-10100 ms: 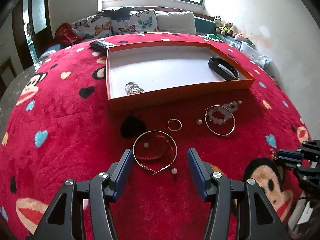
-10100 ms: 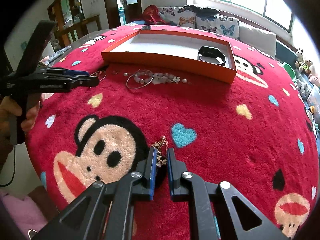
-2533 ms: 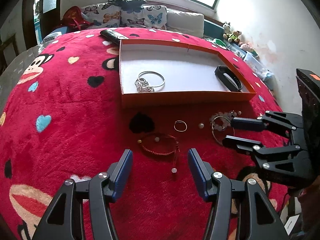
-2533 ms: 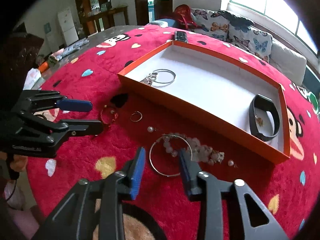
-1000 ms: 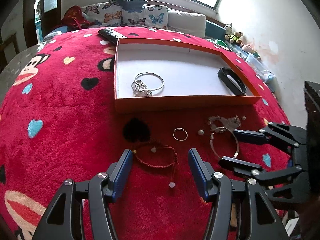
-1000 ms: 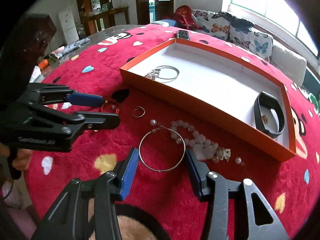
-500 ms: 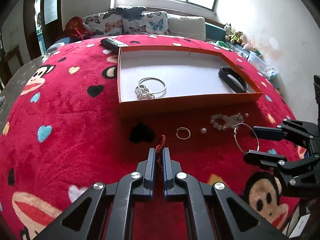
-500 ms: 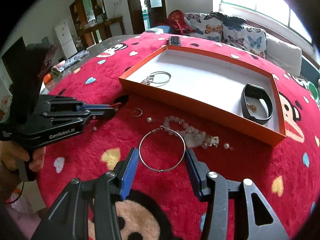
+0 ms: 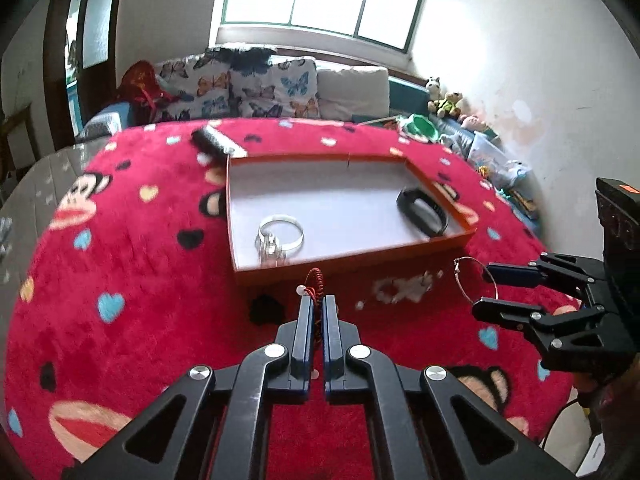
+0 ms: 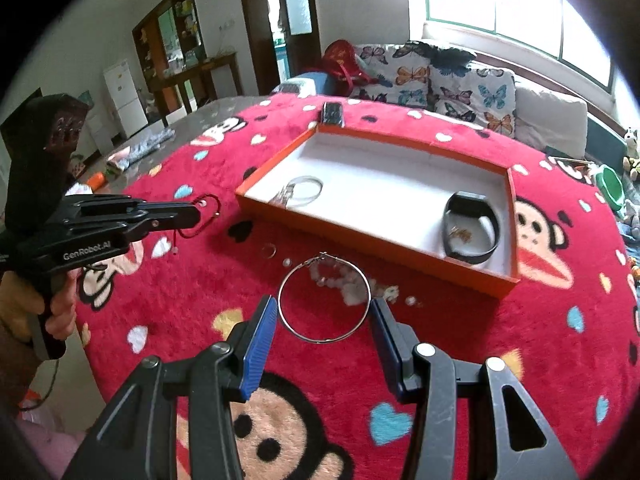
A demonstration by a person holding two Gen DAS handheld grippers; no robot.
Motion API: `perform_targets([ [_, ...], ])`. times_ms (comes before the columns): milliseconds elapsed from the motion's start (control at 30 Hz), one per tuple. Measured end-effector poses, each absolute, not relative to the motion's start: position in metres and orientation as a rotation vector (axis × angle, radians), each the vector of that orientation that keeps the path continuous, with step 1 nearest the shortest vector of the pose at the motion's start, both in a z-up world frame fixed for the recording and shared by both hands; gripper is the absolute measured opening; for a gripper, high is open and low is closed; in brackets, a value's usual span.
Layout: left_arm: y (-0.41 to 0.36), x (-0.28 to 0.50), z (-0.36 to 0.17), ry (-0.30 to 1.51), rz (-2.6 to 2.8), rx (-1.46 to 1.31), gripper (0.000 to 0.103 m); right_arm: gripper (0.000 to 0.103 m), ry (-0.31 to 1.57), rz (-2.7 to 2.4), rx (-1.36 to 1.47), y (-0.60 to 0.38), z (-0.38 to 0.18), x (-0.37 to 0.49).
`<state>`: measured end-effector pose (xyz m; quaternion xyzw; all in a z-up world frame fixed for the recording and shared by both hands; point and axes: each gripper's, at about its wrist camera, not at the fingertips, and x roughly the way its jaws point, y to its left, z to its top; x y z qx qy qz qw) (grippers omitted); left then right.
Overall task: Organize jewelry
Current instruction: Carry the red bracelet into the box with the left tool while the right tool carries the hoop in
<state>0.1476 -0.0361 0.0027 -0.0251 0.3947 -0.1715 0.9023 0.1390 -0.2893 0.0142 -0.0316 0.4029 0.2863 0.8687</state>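
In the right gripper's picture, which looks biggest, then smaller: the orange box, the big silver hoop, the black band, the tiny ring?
1. orange box
2. big silver hoop, though nearest the camera
3. black band
4. tiny ring

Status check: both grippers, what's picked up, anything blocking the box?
Left gripper shut on red cord bracelet. Right gripper gripping large silver hoop. Orange box ahead, path unobstructed.
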Motion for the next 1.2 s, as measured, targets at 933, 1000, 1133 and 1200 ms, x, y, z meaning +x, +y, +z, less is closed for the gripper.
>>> perform_targets([
  [933, -0.058, 0.306, 0.008, 0.883, -0.39, 0.021, 0.003, 0.053, 0.866, 0.539, -0.022, -0.281, 0.01, 0.238],
  [1000, -0.057, 0.319, -0.004, 0.91, -0.384, 0.013, 0.003, 0.053, 0.888, 0.532, -0.021, -0.278, 0.002, 0.245],
  [1133, -0.054, 0.343, -0.025, 0.957, -0.37, 0.005, 0.003, 0.053, 0.918, 0.529, -0.007, -0.276, -0.008, 0.253],
  [1200, -0.053, 0.35, -0.033, 0.968, -0.369, 0.013, 0.003, 0.053, 0.933, 0.528, -0.012, -0.274, -0.013, 0.255],
])
